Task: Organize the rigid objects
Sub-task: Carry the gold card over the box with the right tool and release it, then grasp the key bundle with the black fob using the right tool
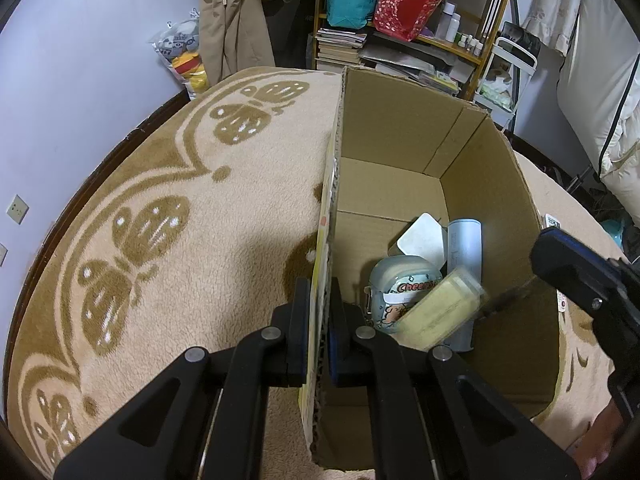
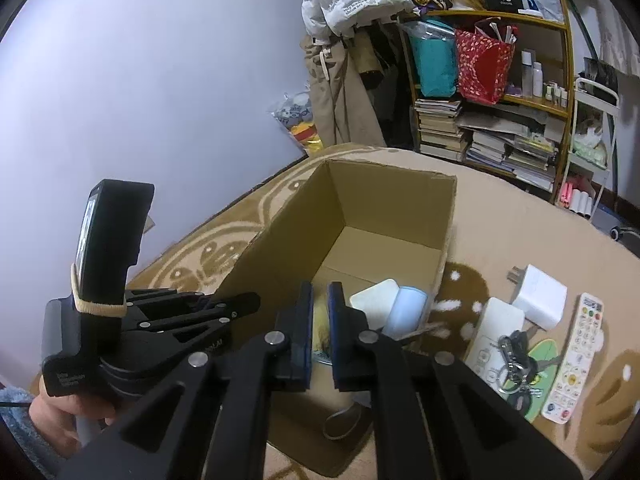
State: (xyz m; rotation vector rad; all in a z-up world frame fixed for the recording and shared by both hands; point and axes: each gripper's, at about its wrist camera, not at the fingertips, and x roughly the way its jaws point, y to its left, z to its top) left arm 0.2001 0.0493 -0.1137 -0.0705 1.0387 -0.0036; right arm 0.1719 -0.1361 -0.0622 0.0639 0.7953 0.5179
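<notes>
The left gripper [image 1: 319, 344] was clamped on the open brown cardboard box's [image 1: 488, 184] side wall. The right gripper [image 2: 319, 336], jaws slightly parted and empty, hovered over the pale yellow rectangular case [image 1: 440, 316] inside.

Left gripper [image 1: 319, 320]: angled steeply down, jaws closed tight on a thin wall edge pinched between the pads.
Left hand [image 2: 66, 416]: wrapped around the gripper's handle, low at the frame's left.
Right gripper [image 2: 319, 320]: tilted downward, jaws a narrow gap apart, pads touching nothing.
</notes>
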